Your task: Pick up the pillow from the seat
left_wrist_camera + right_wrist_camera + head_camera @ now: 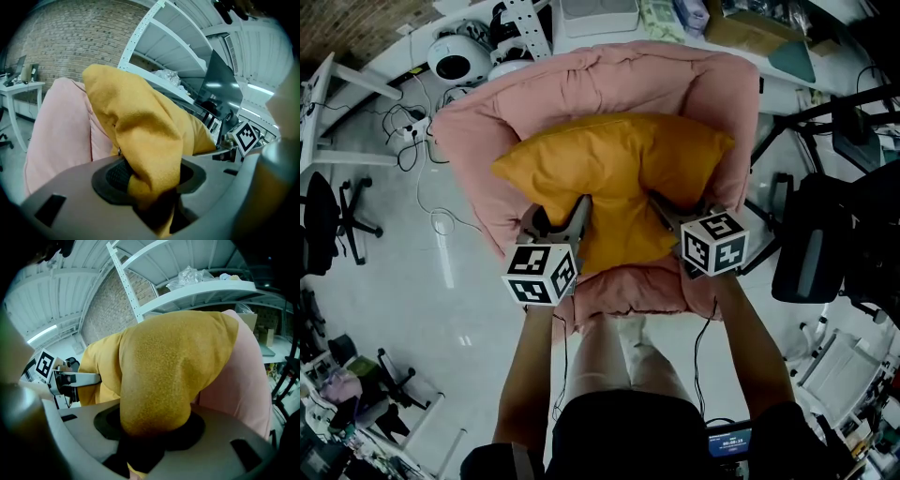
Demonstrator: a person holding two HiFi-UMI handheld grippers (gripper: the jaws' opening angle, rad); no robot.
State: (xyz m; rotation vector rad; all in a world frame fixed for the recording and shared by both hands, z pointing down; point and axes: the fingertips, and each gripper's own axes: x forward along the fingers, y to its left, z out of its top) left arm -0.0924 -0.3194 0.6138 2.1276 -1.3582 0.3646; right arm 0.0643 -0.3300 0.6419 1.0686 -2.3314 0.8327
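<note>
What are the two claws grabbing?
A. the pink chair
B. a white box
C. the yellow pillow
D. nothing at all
C: yellow fabric of the yellow pillow is bunched and pinched inside the left claw and inside the right claw, with the pink seat behind it.

We're in a lab-cum-office here, folks. There's a bare brick wall (pixel 70 42) at the back, tall white racking (pixel 173 47) with perforated uprights, and a dark monitor (pixel 218 89) beside it. A white table (pixel 23 86) stands against the brick. Down on the pale floor (pixel 459 309), loose cables (pixel 417 178) trail about, with a black office chair (pixel 333 220) off to one side. A white domed device (pixel 457 58) and cardboard boxes (pixel 748 33) crowd in behind the pink seat (pixel 609 80).
</note>
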